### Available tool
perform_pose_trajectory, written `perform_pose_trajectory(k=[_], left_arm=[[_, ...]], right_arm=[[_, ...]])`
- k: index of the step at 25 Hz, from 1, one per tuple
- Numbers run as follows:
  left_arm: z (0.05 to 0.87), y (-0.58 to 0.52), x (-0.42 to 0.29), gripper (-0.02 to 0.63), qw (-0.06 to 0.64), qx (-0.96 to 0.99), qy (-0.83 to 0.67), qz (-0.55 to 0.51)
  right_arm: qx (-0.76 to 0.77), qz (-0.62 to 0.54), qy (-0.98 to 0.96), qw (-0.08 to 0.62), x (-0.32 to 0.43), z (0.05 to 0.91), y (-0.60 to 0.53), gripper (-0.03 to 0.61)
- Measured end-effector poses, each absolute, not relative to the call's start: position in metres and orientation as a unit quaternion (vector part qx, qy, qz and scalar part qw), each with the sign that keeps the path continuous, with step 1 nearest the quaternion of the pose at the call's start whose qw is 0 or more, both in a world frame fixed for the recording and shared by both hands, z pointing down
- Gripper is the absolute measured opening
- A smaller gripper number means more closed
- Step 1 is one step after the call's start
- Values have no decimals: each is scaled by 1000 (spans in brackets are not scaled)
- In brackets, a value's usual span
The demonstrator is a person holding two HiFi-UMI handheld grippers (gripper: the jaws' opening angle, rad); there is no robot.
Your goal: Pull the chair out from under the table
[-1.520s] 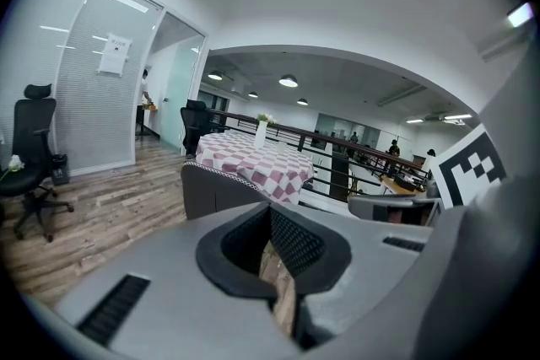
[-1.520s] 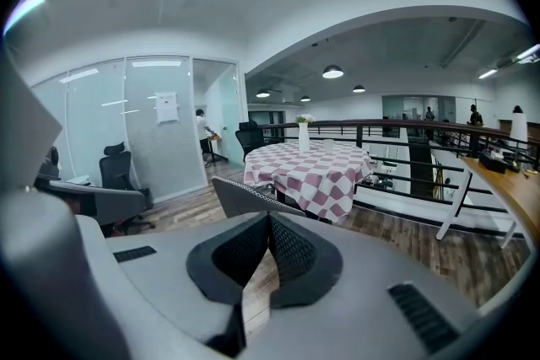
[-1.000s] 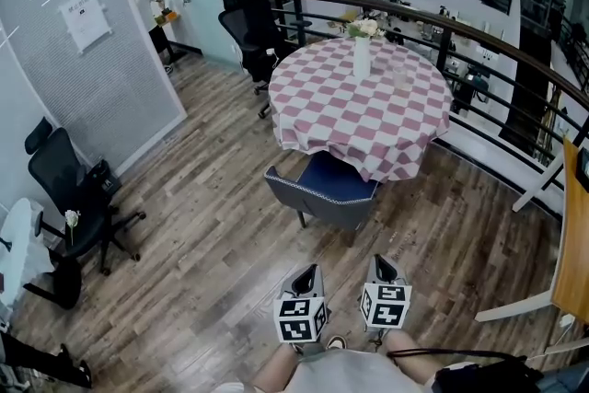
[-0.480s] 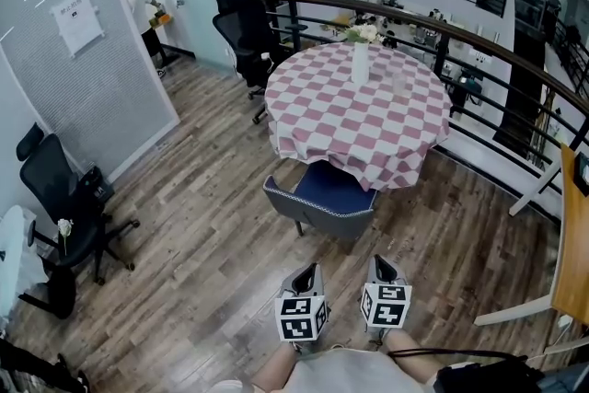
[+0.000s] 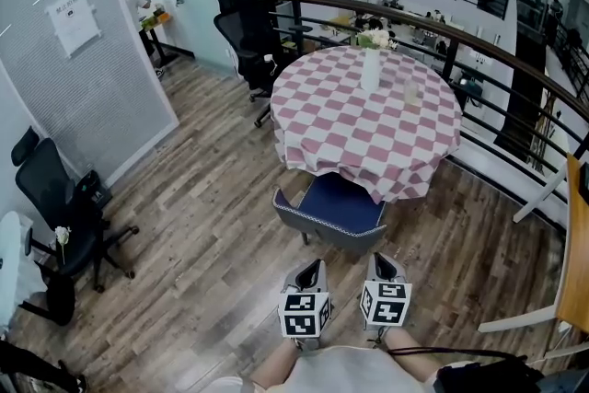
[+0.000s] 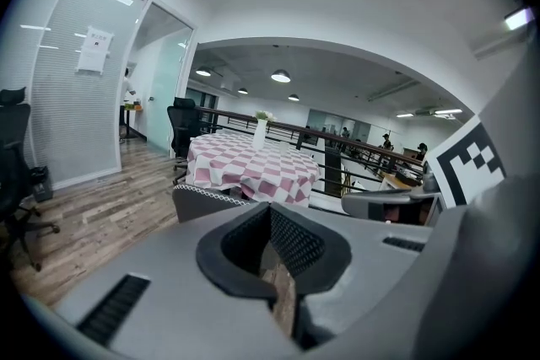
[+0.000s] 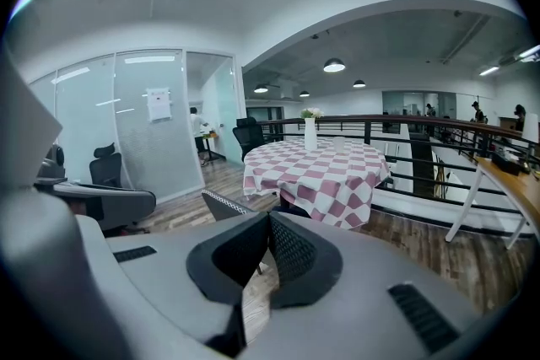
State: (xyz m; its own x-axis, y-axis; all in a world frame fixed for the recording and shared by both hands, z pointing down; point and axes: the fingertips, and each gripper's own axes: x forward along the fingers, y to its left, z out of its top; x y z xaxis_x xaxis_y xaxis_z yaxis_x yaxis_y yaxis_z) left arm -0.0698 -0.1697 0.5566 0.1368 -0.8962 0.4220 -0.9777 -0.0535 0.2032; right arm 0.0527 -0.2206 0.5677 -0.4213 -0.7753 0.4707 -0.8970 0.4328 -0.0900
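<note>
The chair [image 5: 339, 200] has a blue seat and a grey backrest [image 5: 324, 233] with white stitching. Its front is tucked under the round table [image 5: 313, 152], which wears a pink-and-white checked cloth. The backrest faces me. My left gripper [image 5: 311, 271] and right gripper [image 5: 380, 265] hang side by side just short of the backrest, touching nothing. In the left gripper view the left gripper [image 6: 270, 212] is shut and empty, with the backrest [image 6: 205, 200] beyond it. The right gripper [image 7: 268, 220] is likewise shut and empty, with the chair [image 7: 224, 204] and the table [image 7: 337, 190] ahead.
A white vase of flowers [image 5: 371, 67] and a glass [image 5: 410, 91] stand on the table. A curved black railing [image 5: 515, 51] runs behind it. Black office chairs stand at the back [image 5: 250, 32] and far left [image 5: 51, 193]. A glass partition [image 5: 87, 51] is on the left, and a wooden tabletop [image 5: 578, 244] on the right.
Both grippers and my view have moved forward towards the chair, which now lies closer below. The jaws stayed shut. A person at the back left has stepped mostly out of sight.
</note>
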Motion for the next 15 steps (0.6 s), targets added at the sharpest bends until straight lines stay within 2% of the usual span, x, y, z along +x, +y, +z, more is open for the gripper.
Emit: perform_pose_trajectory(k=[15], left_arm=[[564,-238,-133,3,227,746,-617,106]], right_arm=[[531,177,-808,183,-16,574,-276,18]])
